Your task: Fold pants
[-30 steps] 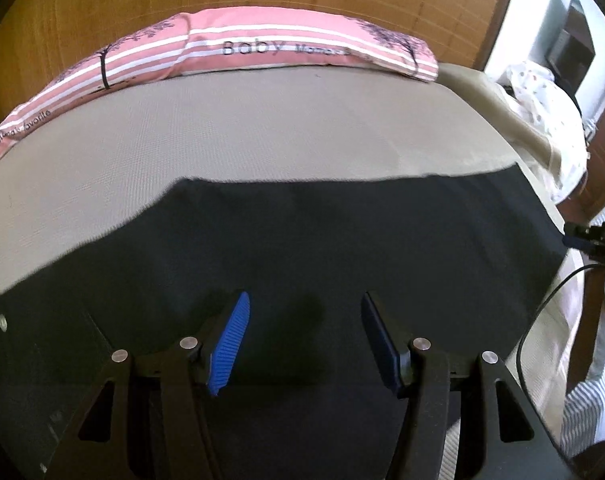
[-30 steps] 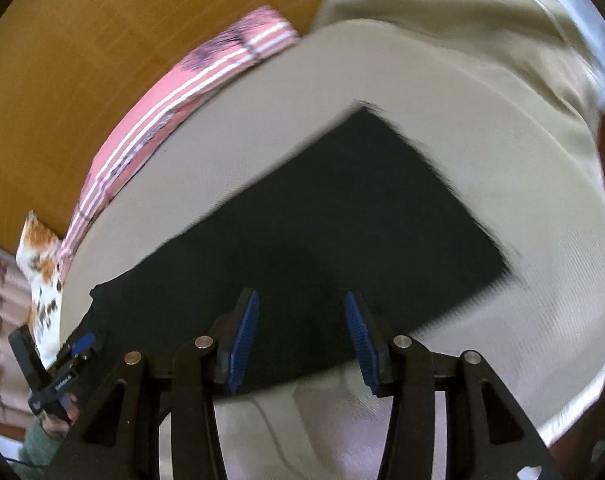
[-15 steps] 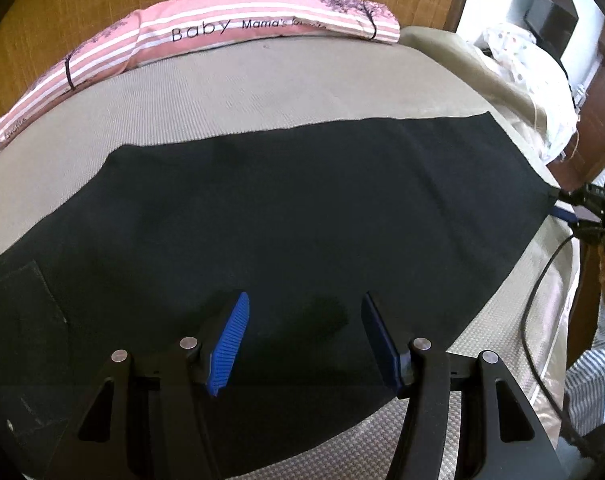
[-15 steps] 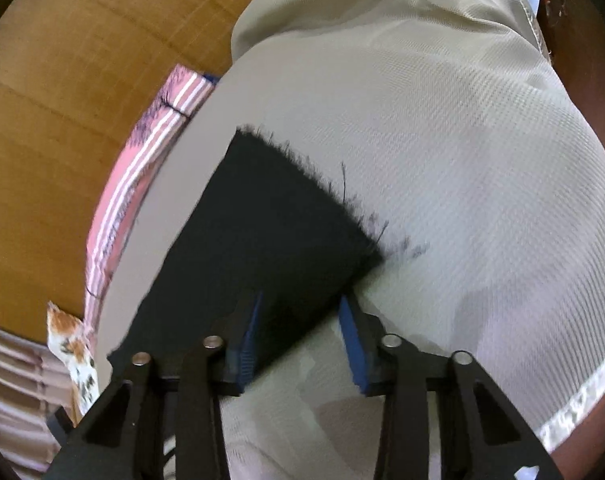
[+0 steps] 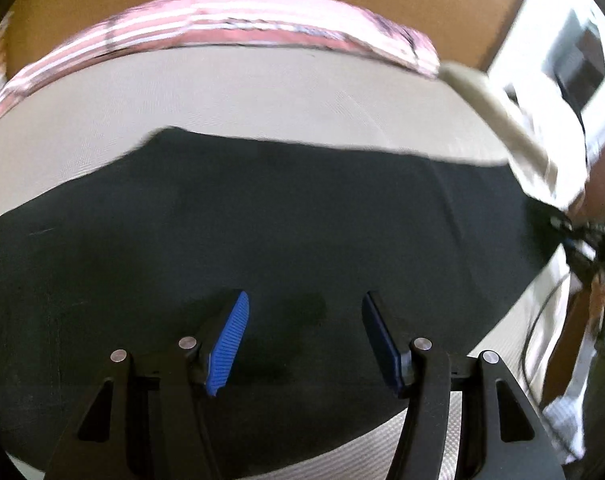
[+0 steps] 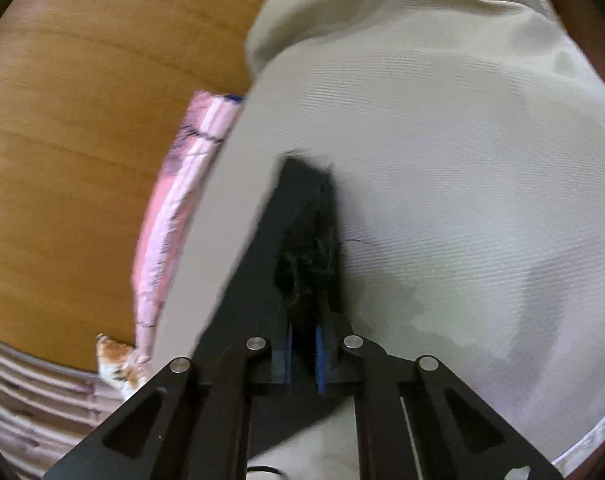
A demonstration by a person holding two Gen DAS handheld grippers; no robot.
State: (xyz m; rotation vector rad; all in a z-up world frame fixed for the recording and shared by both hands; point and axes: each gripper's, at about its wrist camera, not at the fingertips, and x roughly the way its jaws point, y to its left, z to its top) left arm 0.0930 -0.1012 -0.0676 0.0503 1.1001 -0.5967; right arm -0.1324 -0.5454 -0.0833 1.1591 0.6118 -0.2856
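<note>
A beige woven bed cover (image 5: 262, 96) is filling most of both views, with a warm brown wooden headboard (image 6: 82, 140) rising behind it. A pink striped pillow (image 5: 230, 24) is lying along the far edge of the bed, against the wood. In the left wrist view a bright white patch of room is showing at far right, blurred, with a dark rectangular shape in it that cannot be made out. A bunched fold of beige cloth is sitting at the far right corner of the bed.

The black pants (image 5: 262, 232) are lying flat on the cover, spreading right across the left wrist view. The left gripper (image 5: 304, 340) is hanging over their near part with its blue pads (image 5: 228, 344) standing wide apart and nothing between them. Bare cover is showing just beside the right finger, at the near right.

The right gripper (image 6: 302, 350) is clamping the frayed end of the pants (image 6: 302, 240), its pads drawn in close with dark cloth bunched between them. From there the fabric is rising ahead of the fingers as a narrow dark wedge above the cover.

The long axis of the pants is running left to right across the bed, roughly parallel to the pillow. The right end is reaching toward the right gripper (image 5: 590, 248), dimly visible at the right edge of the left wrist view.
</note>
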